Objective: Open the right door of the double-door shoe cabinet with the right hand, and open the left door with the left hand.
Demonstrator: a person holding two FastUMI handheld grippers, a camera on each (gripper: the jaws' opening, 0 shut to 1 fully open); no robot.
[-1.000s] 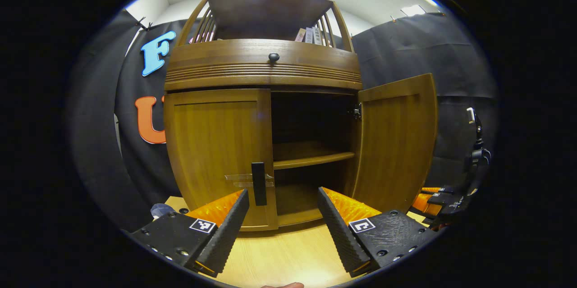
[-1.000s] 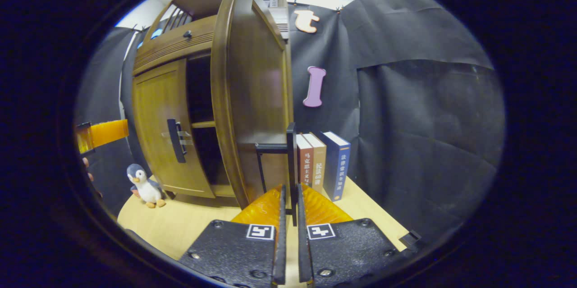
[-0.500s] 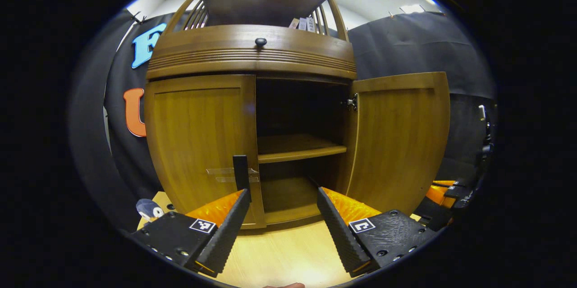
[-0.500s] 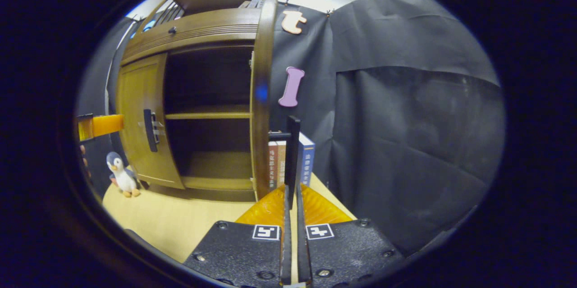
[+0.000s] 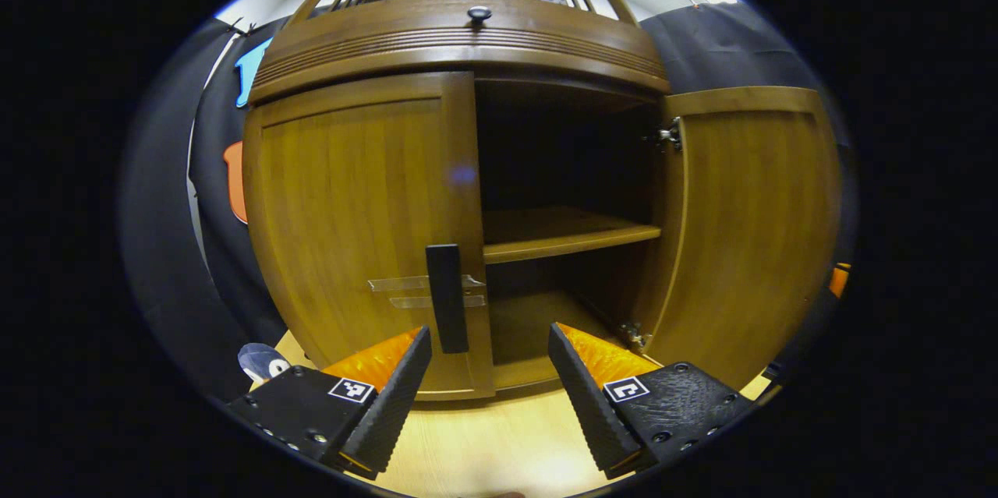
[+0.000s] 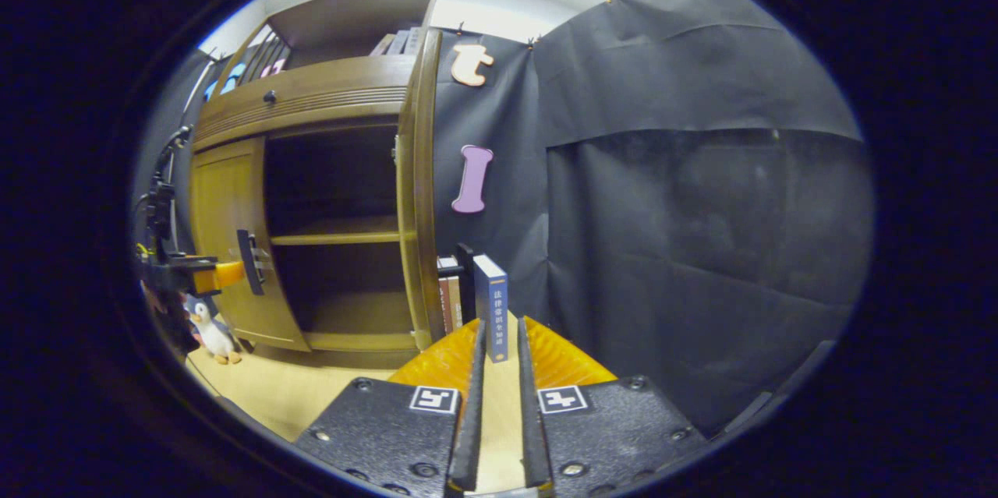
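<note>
In the left gripper view the shoe cabinet (image 5: 460,38), glossy brown curved wood, fills the centre. Its left door (image 5: 359,225) is shut, with a black bar handle (image 5: 447,308) at lower centre; the right door (image 5: 748,225) stands swung open at right. The left gripper (image 5: 487,377), ribbed black fingers spread apart, has come closer. In the right gripper view the right gripper (image 6: 499,404) has let go of the handle, its fingers slightly parted.

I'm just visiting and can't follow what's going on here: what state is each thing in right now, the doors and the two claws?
Right door: swung wide open.
Left door: closed.
Left door handle: not gripped.
Left gripper: open, fingers short of the handle.
Right gripper: fingers slightly apart, holding nothing.
Drawer: closed.
</note>
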